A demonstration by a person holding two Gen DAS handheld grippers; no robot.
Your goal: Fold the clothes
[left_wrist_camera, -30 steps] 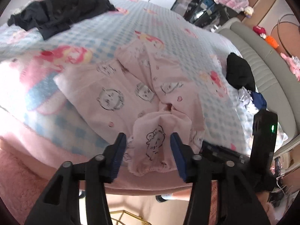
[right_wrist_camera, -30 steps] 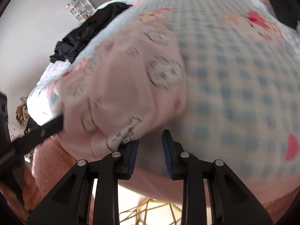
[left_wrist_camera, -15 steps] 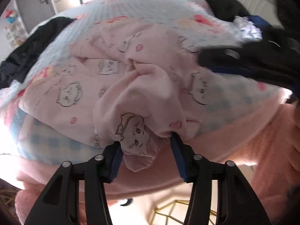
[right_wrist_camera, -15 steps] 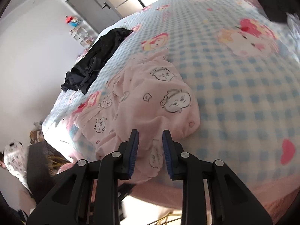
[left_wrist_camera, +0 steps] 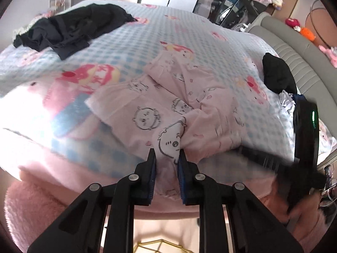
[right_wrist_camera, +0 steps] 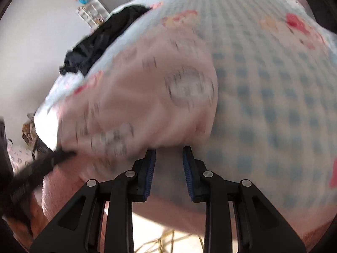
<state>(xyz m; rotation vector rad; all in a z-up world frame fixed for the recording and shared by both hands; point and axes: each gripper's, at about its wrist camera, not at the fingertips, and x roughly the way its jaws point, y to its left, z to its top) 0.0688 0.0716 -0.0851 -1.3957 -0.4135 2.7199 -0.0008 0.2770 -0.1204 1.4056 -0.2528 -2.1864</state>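
Pink cartoon-print garment (left_wrist_camera: 168,105), crumpled near the front edge of the checked bedspread (left_wrist_camera: 172,33). The left gripper (left_wrist_camera: 166,164), its jaws just closed in, pinches a bunched fold at the garment's near hem. The right gripper (right_wrist_camera: 168,164) stands narrow at the near edge; blur hides whether it grips. The fabric appears light, limp and drape-prone: best held at hems or corners.
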